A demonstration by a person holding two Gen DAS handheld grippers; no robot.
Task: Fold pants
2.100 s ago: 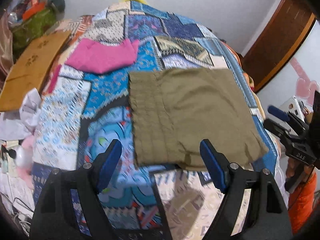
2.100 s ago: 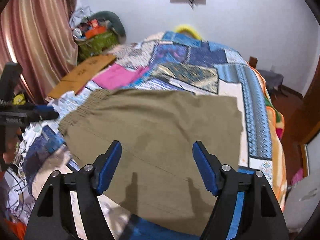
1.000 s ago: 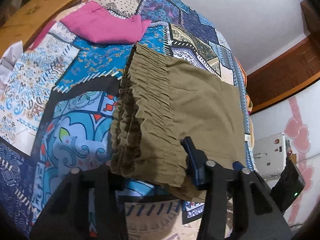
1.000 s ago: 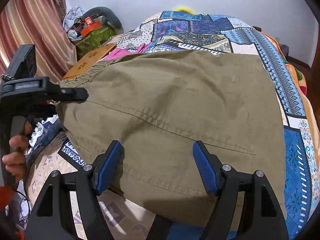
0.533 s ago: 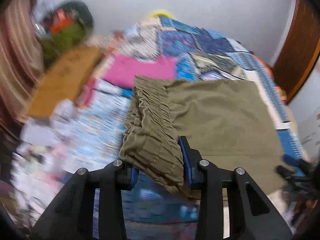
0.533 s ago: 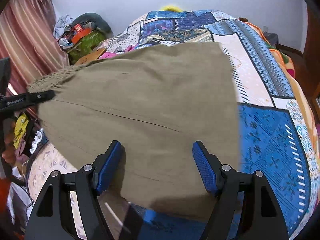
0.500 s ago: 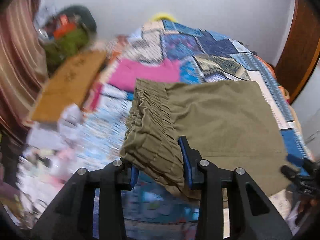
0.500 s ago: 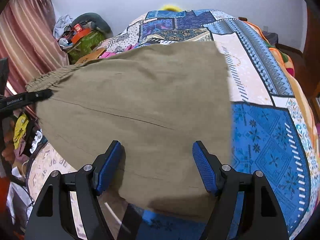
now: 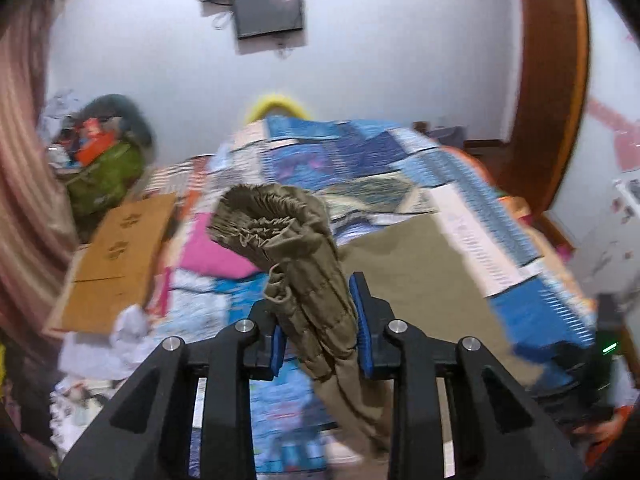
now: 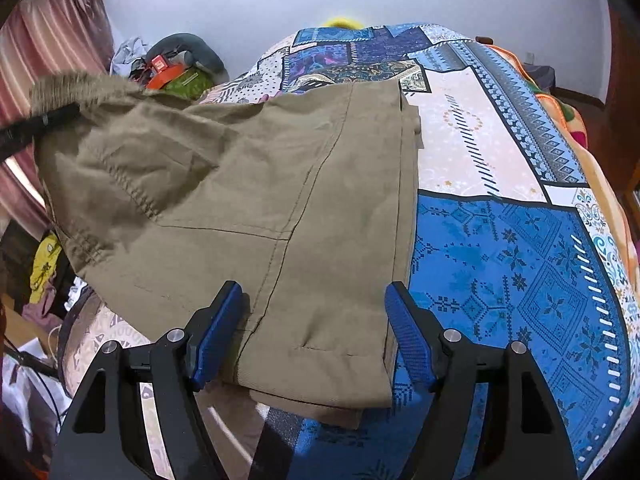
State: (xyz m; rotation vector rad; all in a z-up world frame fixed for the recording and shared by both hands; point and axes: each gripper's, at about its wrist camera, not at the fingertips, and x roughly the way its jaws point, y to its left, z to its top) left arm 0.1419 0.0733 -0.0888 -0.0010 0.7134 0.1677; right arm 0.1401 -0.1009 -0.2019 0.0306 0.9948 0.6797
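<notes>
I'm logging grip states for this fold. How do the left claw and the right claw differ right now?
The left claw is shut on the pants, pinching the gathered waistband and holding it off the bed. The right claw is open, holds nothing, and hovers over the pants' near end, which lies flat. Both have blue pads on black fingers.

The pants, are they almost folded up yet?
Partly. The pants already lie doubled on the quilt. The left gripper is shut on the lifted waistband end; the right gripper hovers open over the hem. That end isn't laid over yet.
</notes>
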